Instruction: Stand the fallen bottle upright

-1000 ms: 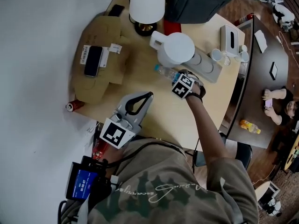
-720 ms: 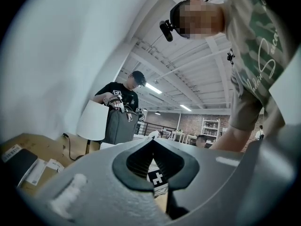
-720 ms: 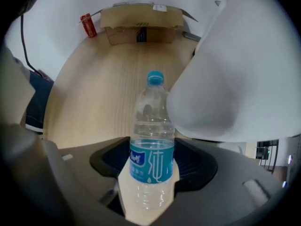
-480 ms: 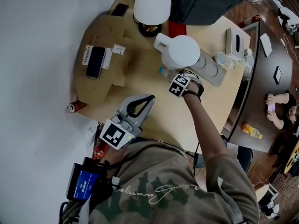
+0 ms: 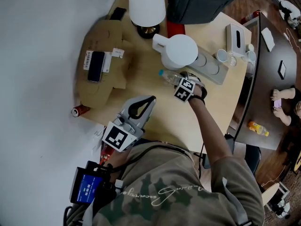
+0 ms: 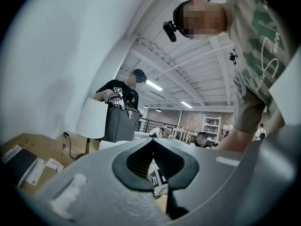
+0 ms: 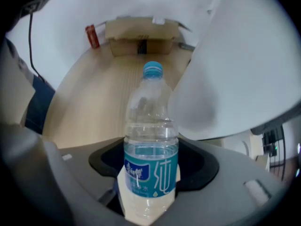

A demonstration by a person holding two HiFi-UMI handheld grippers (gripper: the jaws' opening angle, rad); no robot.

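Observation:
A clear water bottle (image 5: 168,76) with a blue cap and blue label lies on its side on the light wooden table (image 5: 155,126), beside the white jug. My right gripper (image 5: 181,82) points steeply down over it, mostly hidden under its marker cube. In the right gripper view the bottle (image 7: 151,140) lies between the jaws of the right gripper (image 7: 150,166) with dark gaps on both sides, so the gripper is open. My left gripper (image 5: 152,98) hovers level near the table's front edge; in its own view the left gripper (image 6: 151,140) is shut and empty.
A white jug (image 5: 181,51) and several cups stand on a grey tray (image 5: 210,69) right behind the bottle. A lamp (image 5: 146,4), a cardboard sheet (image 5: 113,46) with a phone (image 5: 95,66), a red can (image 5: 80,110), a tissue box (image 5: 235,39) and a dark bag (image 5: 197,1) are around.
My right gripper has sunk a little over the lying bottle. The left gripper has stayed where it was.

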